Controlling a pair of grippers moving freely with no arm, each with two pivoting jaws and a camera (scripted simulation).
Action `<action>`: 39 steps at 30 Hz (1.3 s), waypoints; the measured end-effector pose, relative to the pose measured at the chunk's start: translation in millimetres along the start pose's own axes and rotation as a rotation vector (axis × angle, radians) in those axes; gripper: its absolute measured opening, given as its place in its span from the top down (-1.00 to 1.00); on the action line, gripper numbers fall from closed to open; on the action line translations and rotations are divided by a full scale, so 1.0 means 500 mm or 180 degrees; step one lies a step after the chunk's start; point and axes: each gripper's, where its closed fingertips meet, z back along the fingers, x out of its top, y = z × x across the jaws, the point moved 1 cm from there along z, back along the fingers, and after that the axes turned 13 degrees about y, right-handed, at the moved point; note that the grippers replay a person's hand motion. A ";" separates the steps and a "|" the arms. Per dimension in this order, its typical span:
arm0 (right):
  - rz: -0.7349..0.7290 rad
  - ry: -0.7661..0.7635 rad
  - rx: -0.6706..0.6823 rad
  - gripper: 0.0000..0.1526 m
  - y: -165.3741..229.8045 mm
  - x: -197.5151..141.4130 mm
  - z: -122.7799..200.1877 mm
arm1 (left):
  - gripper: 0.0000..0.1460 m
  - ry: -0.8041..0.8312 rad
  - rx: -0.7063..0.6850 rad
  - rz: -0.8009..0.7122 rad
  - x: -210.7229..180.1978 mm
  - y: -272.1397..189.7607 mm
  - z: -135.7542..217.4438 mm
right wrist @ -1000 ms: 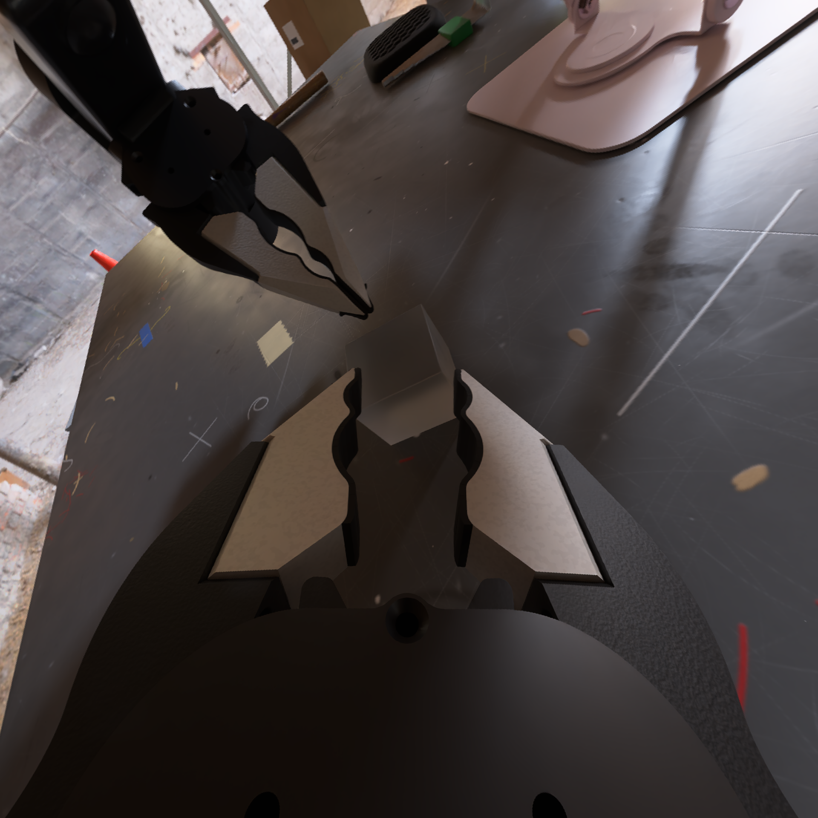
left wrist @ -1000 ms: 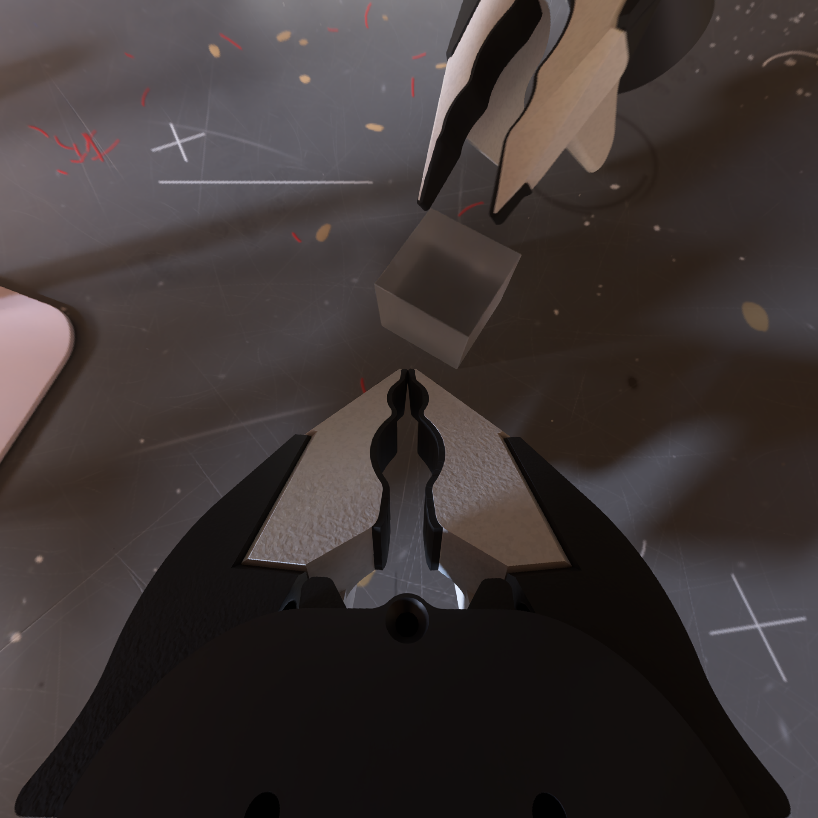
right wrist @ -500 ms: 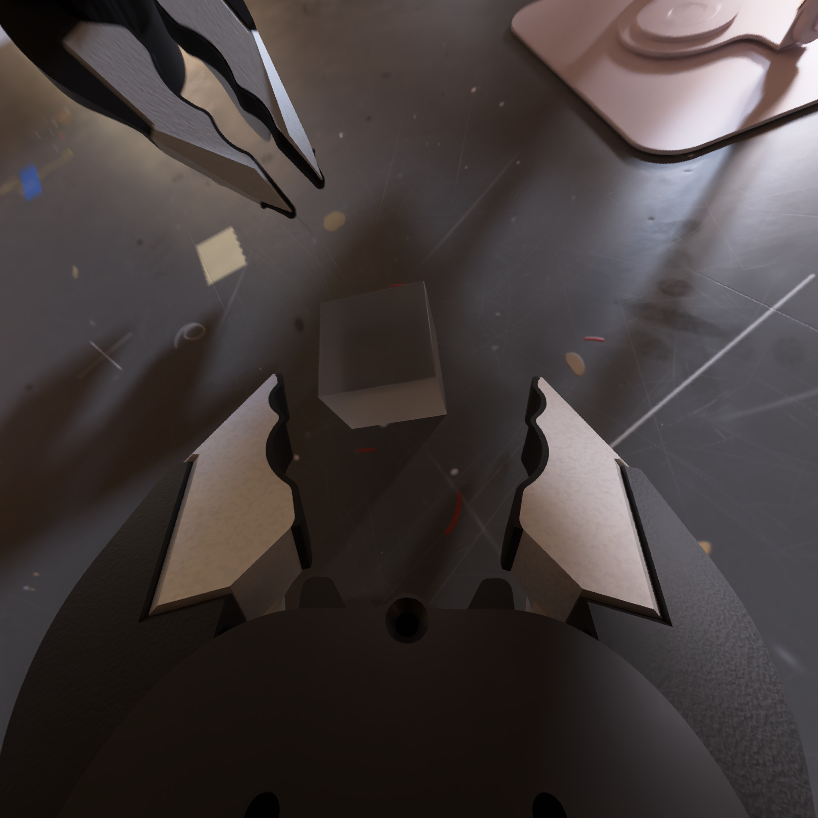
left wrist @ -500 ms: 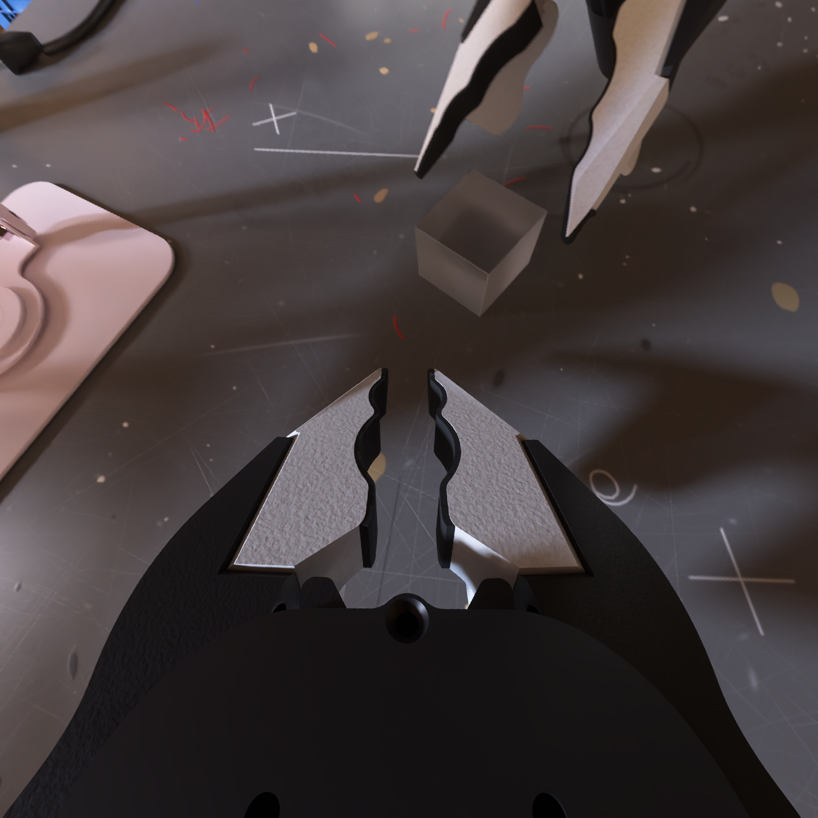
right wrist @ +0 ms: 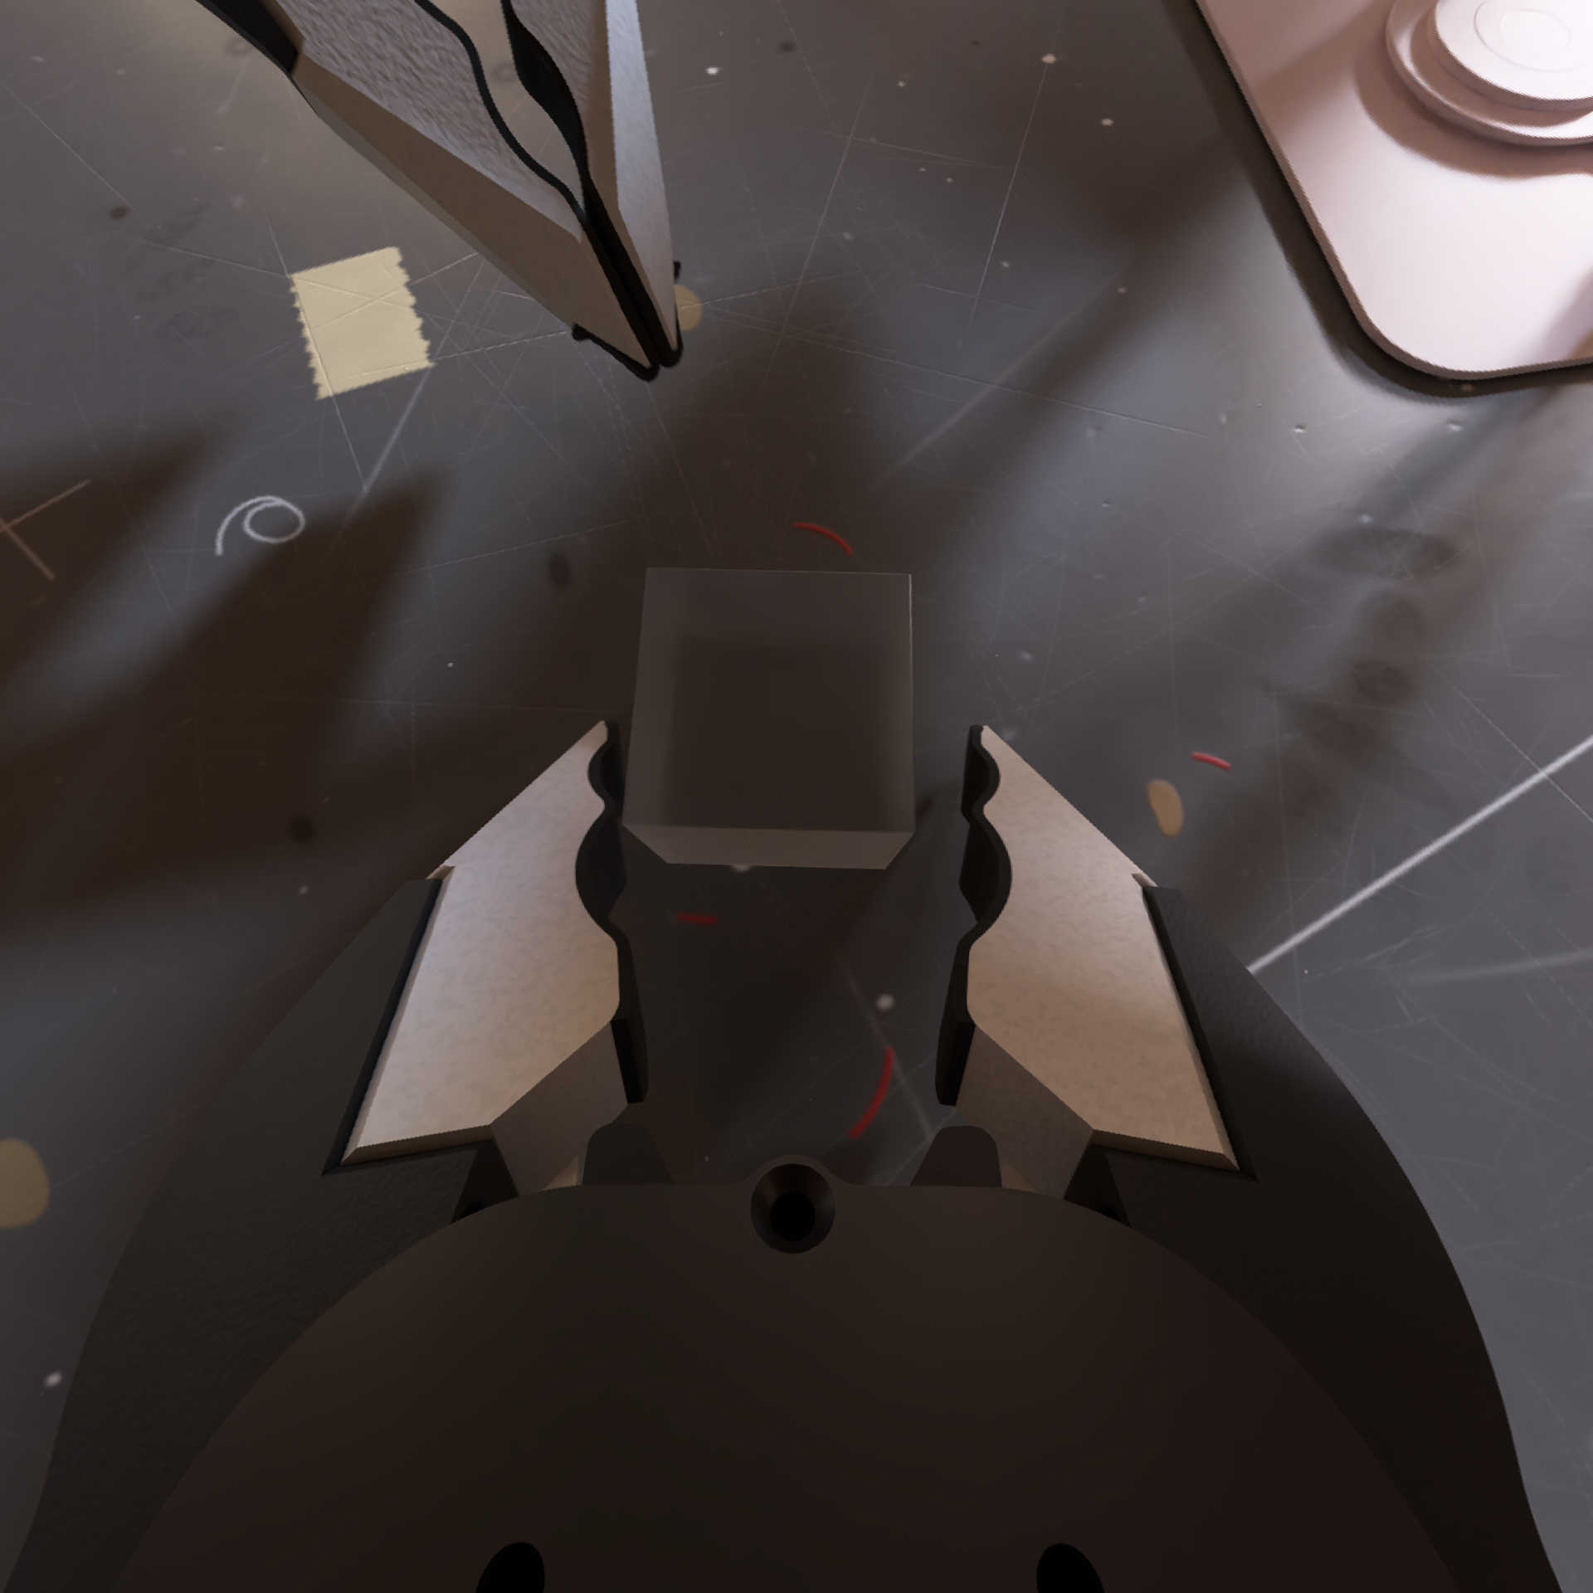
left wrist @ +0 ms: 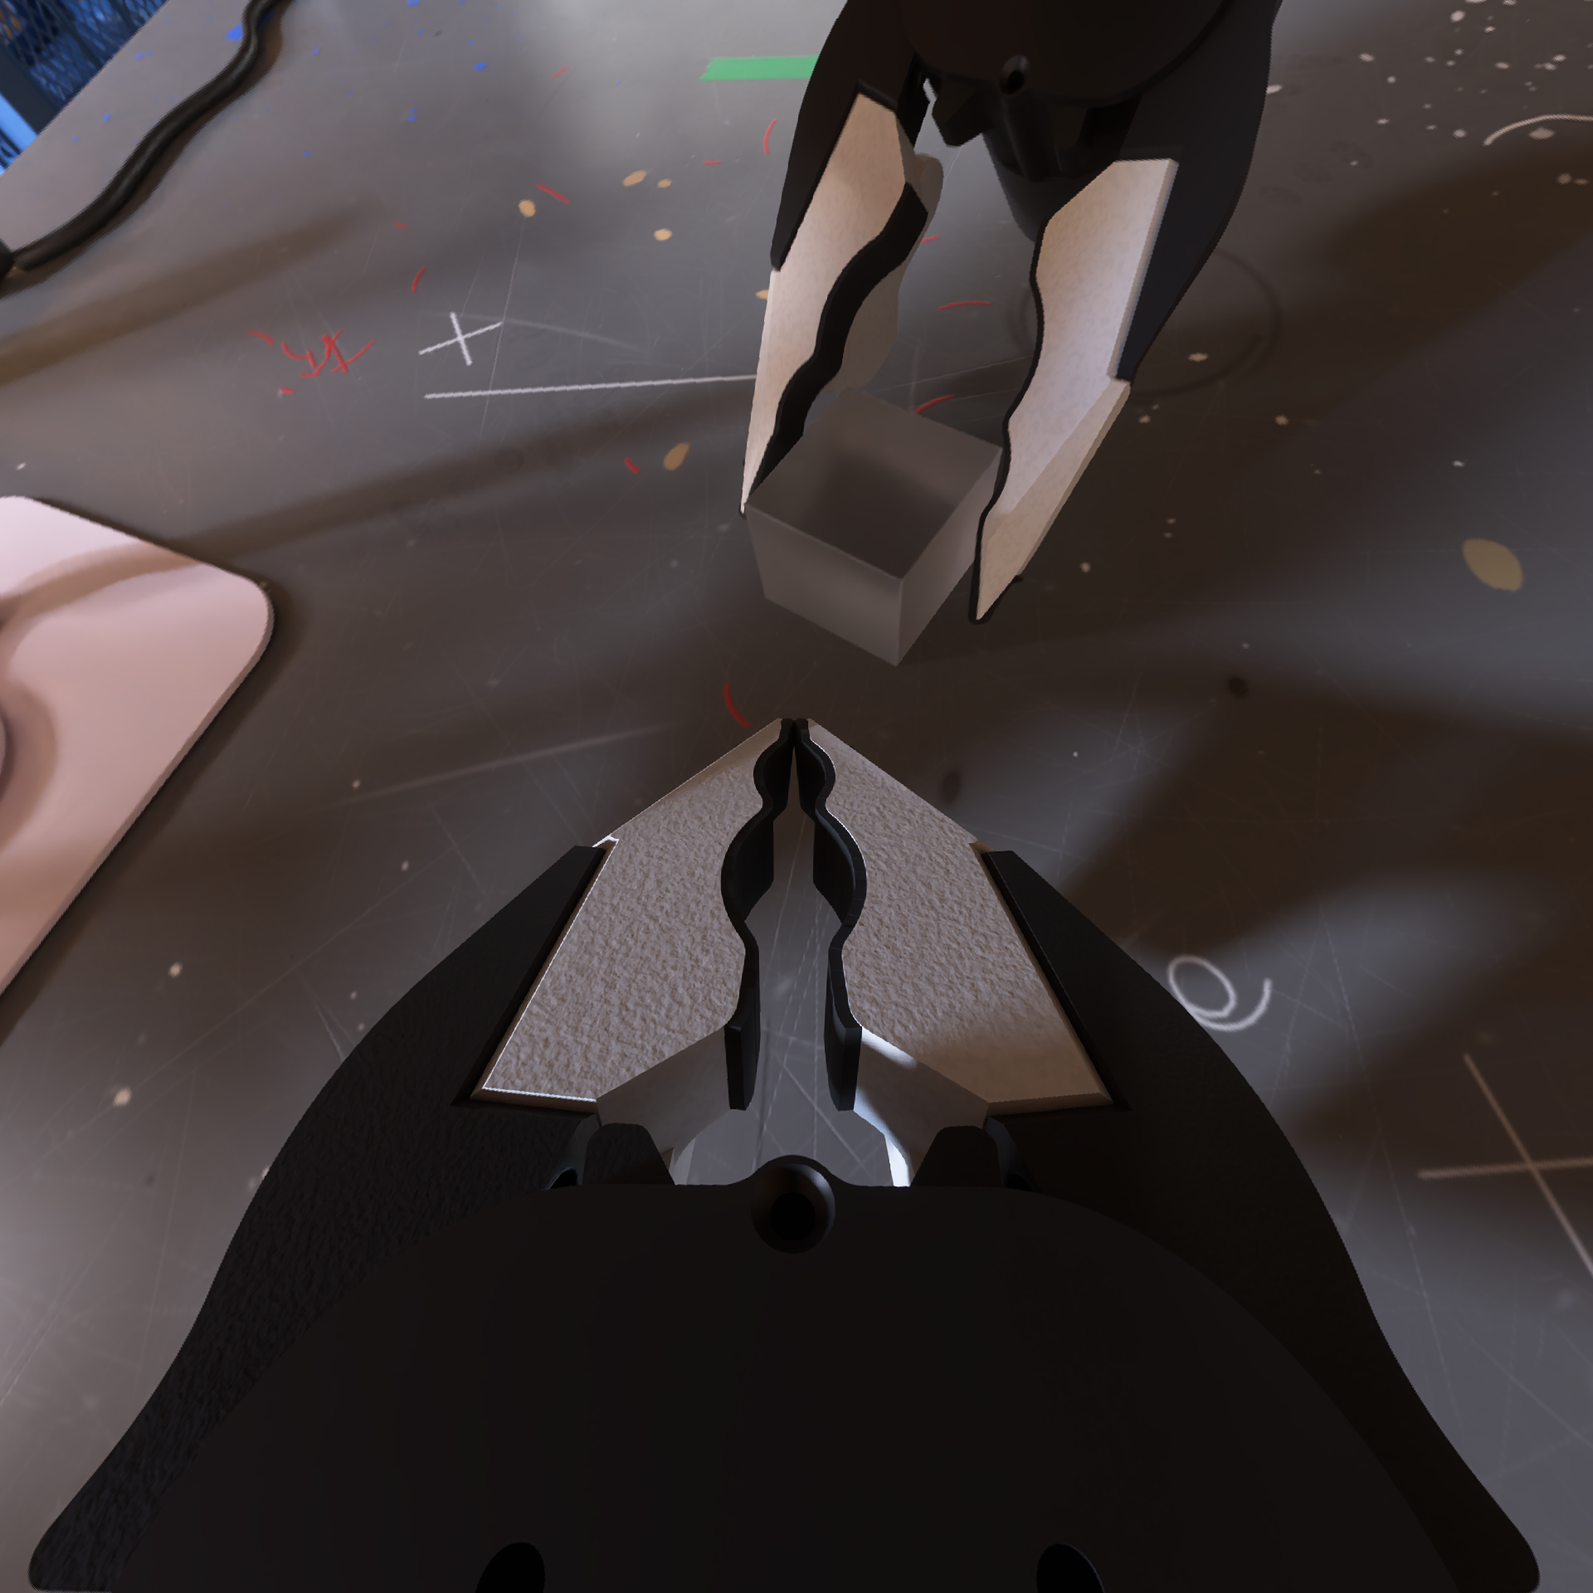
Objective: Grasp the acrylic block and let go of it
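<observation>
The clear acrylic block (right wrist: 767, 707) rests on the dark scratched table (right wrist: 1207, 534). My right gripper (right wrist: 793, 731) is open, with its fingertips on either side of the block's near part. One fingertip (right wrist: 603, 759) is right beside the block's left face, and a gap shows at the other. The left wrist view shows the block (left wrist: 862, 526) between the right gripper's (left wrist: 862, 556) spread fingers. My left gripper (left wrist: 791, 724) is shut and empty, a short way in front of the block. It also shows in the right wrist view (right wrist: 655, 366), beyond the block.
A pink pad with a round raised part (right wrist: 1422, 198) lies at the far right, and it also shows in the left wrist view (left wrist: 112, 690). A tan tape square (right wrist: 362, 323) is stuck on the table. A black cable (left wrist: 172, 138) and green tape (left wrist: 759, 67) lie farther off.
The right gripper let go of the block, opened wide, then came down around it with a narrower gap. The left gripper opened slightly and has shut again.
</observation>
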 end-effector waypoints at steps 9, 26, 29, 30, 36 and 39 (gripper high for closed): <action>-0.0001 -0.0013 0.0011 0.19 0.012 0.002 0.000 | 1.00 0.0194 0.0176 -0.0313 -0.008 0.001 -0.024; 0.0019 -0.0013 0.0038 0.19 0.016 0.003 0.000 | 1.00 0.0023 0.0086 0.0192 -0.017 0.008 -0.012; 0.0027 -0.0013 0.0045 0.19 0.016 0.003 0.000 | 1.00 0.0186 0.0228 0.0107 -0.036 0.015 -0.008; 0.0039 -0.0013 0.0051 0.19 0.016 0.003 0.000 | 1.00 0.0268 0.0271 0.0051 -0.042 0.015 -0.005; 0.0159 -0.0013 0.0133 0.20 0.017 -0.010 0.009 | 1.00 -0.0107 0.0216 0.0142 0.001 -0.012 0.004; 0.0224 -0.0013 0.0176 0.20 0.017 -0.015 0.012 | 1.00 -0.0010 0.0216 0.0036 0.008 -0.028 -0.021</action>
